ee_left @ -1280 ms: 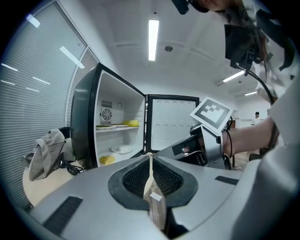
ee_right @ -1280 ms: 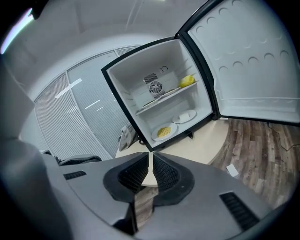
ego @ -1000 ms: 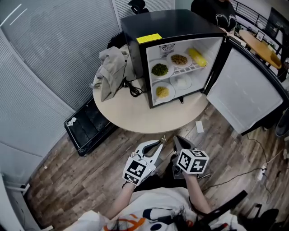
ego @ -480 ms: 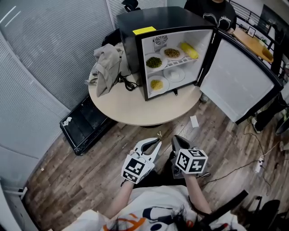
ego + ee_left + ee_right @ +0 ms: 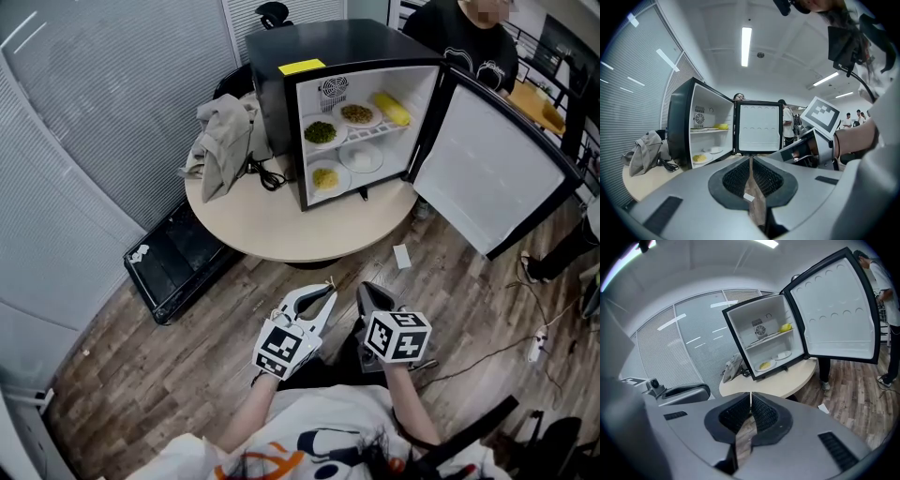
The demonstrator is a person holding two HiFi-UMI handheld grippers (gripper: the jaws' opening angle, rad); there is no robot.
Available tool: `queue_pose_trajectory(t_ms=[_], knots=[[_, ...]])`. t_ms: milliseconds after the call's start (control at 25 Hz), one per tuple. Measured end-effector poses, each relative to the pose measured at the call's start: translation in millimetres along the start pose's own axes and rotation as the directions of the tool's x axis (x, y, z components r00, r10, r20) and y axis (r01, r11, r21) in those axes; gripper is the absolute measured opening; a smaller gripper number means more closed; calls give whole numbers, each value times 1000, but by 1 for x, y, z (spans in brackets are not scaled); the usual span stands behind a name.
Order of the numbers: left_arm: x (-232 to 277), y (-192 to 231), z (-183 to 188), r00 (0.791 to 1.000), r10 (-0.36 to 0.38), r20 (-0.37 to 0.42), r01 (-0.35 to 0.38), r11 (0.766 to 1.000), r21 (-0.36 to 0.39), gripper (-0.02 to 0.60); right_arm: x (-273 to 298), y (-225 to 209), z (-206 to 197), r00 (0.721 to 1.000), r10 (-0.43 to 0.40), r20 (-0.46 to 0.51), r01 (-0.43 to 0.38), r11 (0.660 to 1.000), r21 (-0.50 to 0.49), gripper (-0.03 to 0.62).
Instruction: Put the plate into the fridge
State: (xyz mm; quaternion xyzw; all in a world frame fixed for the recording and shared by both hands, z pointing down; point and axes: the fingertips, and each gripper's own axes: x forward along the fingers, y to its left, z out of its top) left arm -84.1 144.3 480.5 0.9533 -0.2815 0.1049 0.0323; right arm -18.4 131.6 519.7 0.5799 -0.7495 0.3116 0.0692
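Observation:
A black mini fridge [image 5: 323,52] stands open on the round table [image 5: 281,225]. Its upper shelf holds a plate of green food [image 5: 321,131], a plate of brown food [image 5: 356,113] and a yellow item [image 5: 392,108]. Below sit a plate of yellow food [image 5: 325,176] and an empty white plate [image 5: 362,157]. My left gripper [image 5: 324,298] and right gripper [image 5: 368,290] hover side by side over the floor in front of the table, well short of the fridge. Both are shut with nothing between the jaws, as the left gripper view [image 5: 750,158] and right gripper view [image 5: 750,404] confirm.
The fridge door [image 5: 487,183] swings wide to the right. A grey cloth [image 5: 220,141] and a black cable [image 5: 264,176] lie left of the fridge. A black case [image 5: 178,267] and a scrap of paper [image 5: 402,256] lie on the wood floor. A person [image 5: 464,42] stands behind the fridge.
The head view has shifted slightly, so the fridge and table sit a little further left and up in the frame. Both grippers stay in the same place, shut.

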Motion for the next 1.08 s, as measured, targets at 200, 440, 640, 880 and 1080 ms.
queue_pose_trajectory(t_ms=[200,440,640,880,1080], knots=[[2,0,2,1000,0,3,0,1000,5,14,1,0,3,1000,0,5,0,1000,-10,23],[4,3,2,1000,3,2,-3,1000,3,14,3,-1,5,1000,2,3,-2,1000,-14,23],[5,5,0,1000,6,-2,-6,1000,-2,14,4,-4,4,1000,-1,-3,1,1000,-16,23],[8,5,0,1000,3,-4,-3,1000,-3,14,4,-7,5,1000,-4,-2,4,1000,-13,23],[12,3,1,1000,-3,-4,3,1000,-2,14,4,-10,7,1000,-7,-2,7,1000,-16,23]])
